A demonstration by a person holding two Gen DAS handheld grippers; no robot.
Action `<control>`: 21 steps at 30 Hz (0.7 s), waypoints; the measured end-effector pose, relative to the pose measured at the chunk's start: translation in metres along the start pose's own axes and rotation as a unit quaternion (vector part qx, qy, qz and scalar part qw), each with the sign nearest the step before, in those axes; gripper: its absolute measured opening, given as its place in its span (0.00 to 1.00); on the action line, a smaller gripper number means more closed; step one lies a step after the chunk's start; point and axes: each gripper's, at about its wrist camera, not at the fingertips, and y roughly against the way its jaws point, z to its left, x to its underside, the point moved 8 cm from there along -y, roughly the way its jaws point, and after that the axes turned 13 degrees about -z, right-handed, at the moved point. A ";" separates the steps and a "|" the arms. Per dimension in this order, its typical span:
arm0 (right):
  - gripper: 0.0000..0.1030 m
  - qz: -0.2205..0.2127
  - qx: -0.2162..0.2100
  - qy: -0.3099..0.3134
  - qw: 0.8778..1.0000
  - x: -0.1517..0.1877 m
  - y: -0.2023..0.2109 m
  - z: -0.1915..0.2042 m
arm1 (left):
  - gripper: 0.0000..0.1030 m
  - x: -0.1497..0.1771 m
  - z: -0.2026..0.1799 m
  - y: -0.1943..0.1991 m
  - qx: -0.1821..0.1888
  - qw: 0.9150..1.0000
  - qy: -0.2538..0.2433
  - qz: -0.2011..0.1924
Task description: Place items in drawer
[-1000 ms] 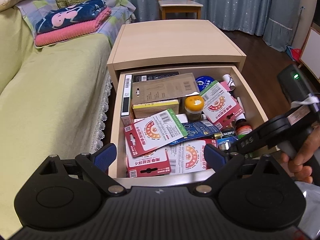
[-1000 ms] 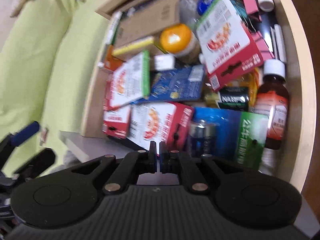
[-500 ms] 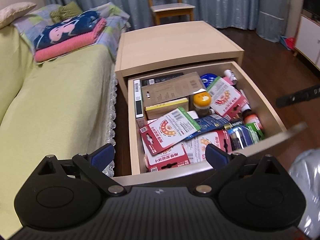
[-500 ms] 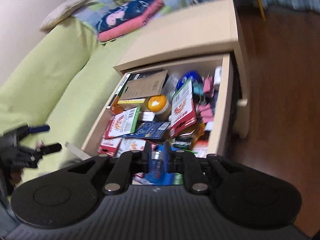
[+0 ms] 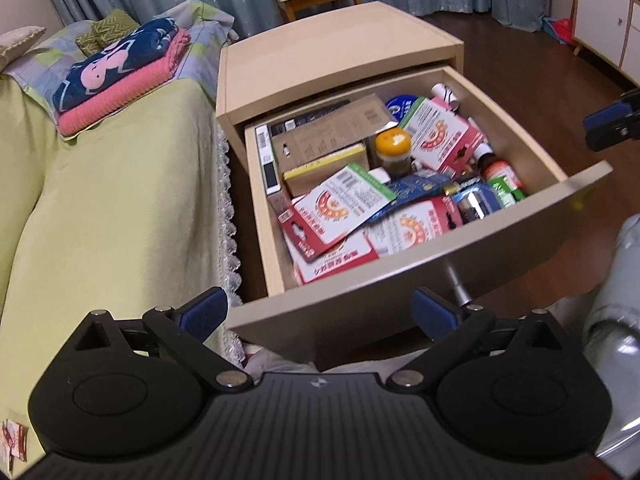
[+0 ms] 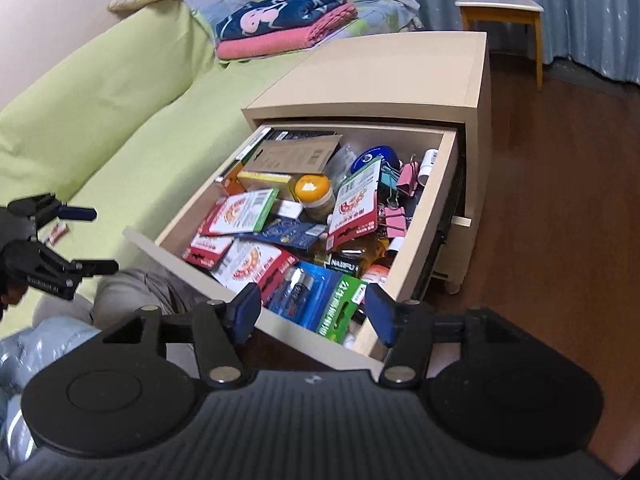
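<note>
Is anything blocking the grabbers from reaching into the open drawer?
Nothing visible does. The drawer is pulled out with no lid or cover over it, and both the left gripper and right gripper are open and empty in front of it. The drawer is already piled high with packets, though.
</note>
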 end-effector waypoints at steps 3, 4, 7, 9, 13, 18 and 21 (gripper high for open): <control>0.54 0.011 0.008 0.019 1.000 0.008 0.005 -0.002 | 0.97 0.008 0.006 -0.001 -0.007 1.000 0.003 0.004; 0.55 0.013 0.009 0.022 1.000 0.011 0.006 -0.003 | 0.97 0.010 0.008 -0.001 -0.009 1.000 0.005 0.005; 0.55 0.019 0.012 0.031 0.999 0.018 0.009 -0.004 | 0.97 0.018 0.016 -0.002 -0.017 1.000 0.011 0.008; 0.55 0.024 0.018 0.044 0.999 0.023 0.011 -0.005 | 0.97 0.023 0.020 -0.003 -0.022 1.000 0.014 0.010; 0.55 0.035 0.028 0.070 0.997 0.031 0.011 -0.008 | 0.97 0.030 0.031 -0.009 -0.031 0.999 0.020 0.016; 0.61 0.043 0.037 0.078 0.995 0.038 0.007 -0.013 | 0.96 0.039 0.045 -0.023 -0.022 0.999 0.043 0.024; 0.61 0.054 0.038 0.080 0.995 0.042 0.003 -0.015 | 0.96 0.045 0.048 -0.028 -0.017 0.998 0.048 0.024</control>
